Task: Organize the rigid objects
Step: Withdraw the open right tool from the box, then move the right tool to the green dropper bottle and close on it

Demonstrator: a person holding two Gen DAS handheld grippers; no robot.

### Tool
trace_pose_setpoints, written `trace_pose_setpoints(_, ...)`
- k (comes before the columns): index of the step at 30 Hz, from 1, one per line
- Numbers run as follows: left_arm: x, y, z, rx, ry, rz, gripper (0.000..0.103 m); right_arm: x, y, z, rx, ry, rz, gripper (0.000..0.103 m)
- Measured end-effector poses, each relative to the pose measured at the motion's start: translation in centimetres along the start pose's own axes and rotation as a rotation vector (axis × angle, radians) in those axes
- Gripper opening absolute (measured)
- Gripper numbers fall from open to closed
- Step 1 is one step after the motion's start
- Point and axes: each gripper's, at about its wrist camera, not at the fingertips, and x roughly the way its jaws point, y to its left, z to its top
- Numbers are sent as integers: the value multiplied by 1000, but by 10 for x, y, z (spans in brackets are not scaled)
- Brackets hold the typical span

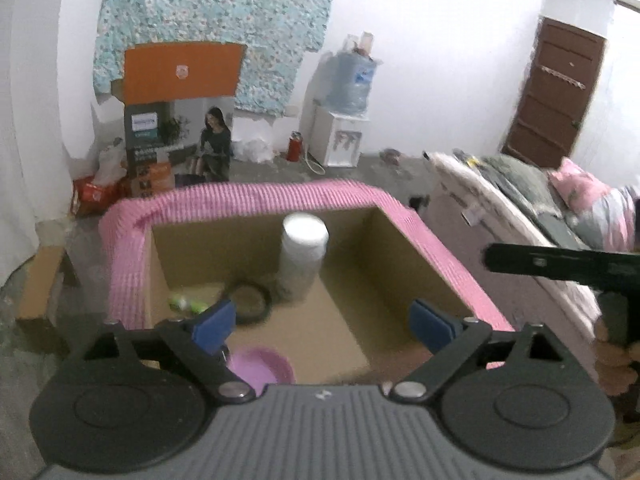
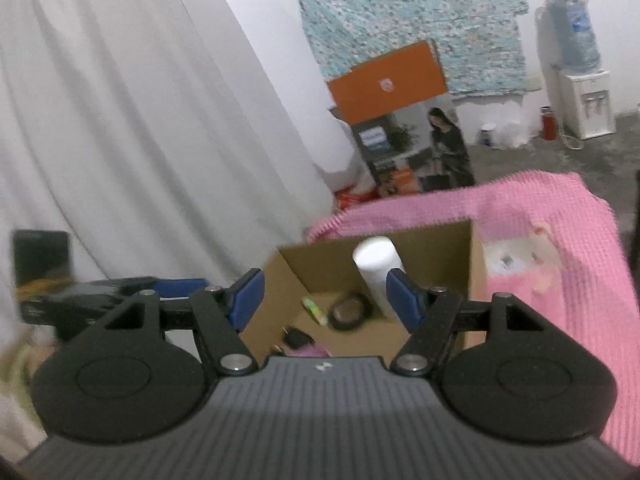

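1. Left hand-held gripper [image 1: 322, 326] hangs over the box [image 1: 404, 256], jaws wide apart, nothing in em.
2. Right hand-held gripper [image 2: 324, 300] same deal, spread wide & empty.
3. Inside box: white jar [image 1: 302, 256] upright, black ring [image 1: 250, 304] just beside it, green tube [image 2: 315, 310], black plug [image 2: 296, 337], pink bowl [image 1: 260, 368] at near side.
4. Pink cloth [image 1: 256, 196] drapes the box rim.

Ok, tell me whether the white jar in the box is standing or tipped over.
Upright. The white jar stands on the cardboard box floor, its lid facing up, by the back wall; the right wrist view agrees.
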Motion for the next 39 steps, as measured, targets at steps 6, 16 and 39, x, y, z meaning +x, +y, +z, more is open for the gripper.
trace_pose_setpoints(6, 9, -21, -56, 46, 44, 21, 95, 19, -5, -57, 57, 121, -27, 60)
trace_pose_setpoints(16, 32, -47, -99, 147, 57, 81, 71, 44, 15, -95, 57, 197, 21, 46)
trace_pose_setpoints(39, 61, -48, -103, 192, 34, 105, 26, 85, 49, -87, -150, 251, 59, 23)
